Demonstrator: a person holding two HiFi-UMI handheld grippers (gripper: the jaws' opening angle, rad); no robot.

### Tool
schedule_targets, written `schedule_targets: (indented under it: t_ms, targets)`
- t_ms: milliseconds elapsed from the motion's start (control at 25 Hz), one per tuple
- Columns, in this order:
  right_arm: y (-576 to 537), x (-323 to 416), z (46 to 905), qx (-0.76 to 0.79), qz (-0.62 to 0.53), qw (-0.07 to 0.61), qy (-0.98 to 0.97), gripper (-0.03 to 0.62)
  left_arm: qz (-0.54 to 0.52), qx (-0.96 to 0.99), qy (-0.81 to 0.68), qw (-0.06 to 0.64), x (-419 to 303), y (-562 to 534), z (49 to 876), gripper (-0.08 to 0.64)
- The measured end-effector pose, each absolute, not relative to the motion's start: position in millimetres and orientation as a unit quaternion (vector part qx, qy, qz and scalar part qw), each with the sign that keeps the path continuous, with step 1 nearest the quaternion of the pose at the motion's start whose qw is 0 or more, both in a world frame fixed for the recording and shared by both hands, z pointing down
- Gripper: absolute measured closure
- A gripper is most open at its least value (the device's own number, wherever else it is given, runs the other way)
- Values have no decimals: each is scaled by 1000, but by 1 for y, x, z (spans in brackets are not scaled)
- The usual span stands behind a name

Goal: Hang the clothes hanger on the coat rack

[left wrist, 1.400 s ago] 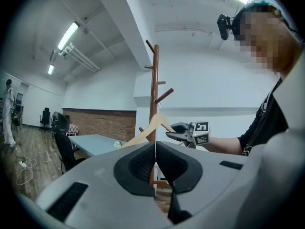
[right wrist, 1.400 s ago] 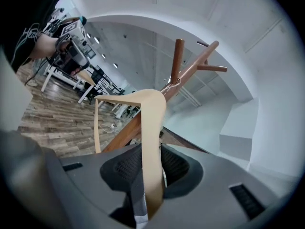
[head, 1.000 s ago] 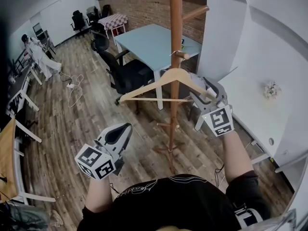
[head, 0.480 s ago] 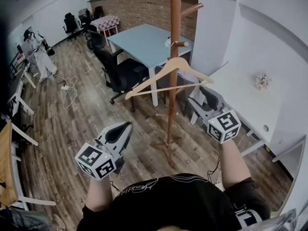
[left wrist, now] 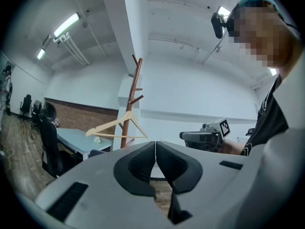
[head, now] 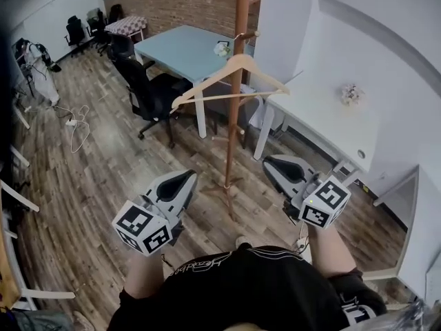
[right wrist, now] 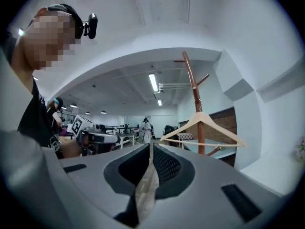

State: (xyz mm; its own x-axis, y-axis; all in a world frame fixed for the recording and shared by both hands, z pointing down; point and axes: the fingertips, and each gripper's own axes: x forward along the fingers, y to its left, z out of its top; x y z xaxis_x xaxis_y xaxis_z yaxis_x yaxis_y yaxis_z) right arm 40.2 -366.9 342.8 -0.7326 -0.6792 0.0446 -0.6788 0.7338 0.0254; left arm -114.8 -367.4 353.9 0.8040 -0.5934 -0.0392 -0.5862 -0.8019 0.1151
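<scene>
The light wooden clothes hanger (head: 203, 83) hangs by its hook from a peg of the tall brown coat rack (head: 233, 129), and nothing holds it. In the left gripper view the hanger (left wrist: 116, 125) and the rack (left wrist: 135, 87) stand ahead. They also show in the right gripper view, the hanger (right wrist: 202, 123) in front of the rack (right wrist: 193, 87). My left gripper (head: 185, 178) is low, left of the pole, shut and empty. Right of the pole my right gripper (head: 272, 163) is well short of the hanger, its jaws shut on nothing.
Behind the rack are a light blue table (head: 179, 50) and a black office chair (head: 155, 92). A white desk (head: 324, 116) with a small flower ornament (head: 351, 94) runs along the right wall. The rack's feet (head: 224, 192) spread on the wooden floor between my grippers.
My right gripper has let go of the hanger's right end, shut and drawn back towards me. The hanger stays on the rack's peg. The left gripper stays shut, low at the left.
</scene>
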Motion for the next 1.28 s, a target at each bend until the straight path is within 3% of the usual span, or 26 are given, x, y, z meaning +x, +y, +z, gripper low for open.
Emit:
schedule_targets:
  t_ms: [280,520,1000,1280]
  targets:
    - [-306,14,377,324,61,63,-942,537,-37,951,-289,105,-105,-329,382,551]
    - [-268,16,396,302,81,70,-947,538,-36,947,-299,113,-101,-290,390,551]
    - [-197,95,411,302,119,23,-945,551,-17,942,-309,132,-10,-209,406,551]
    - [-147,123,398,283,108,-5,-953,551,-8,944,-313,101,32,-155,389,551]
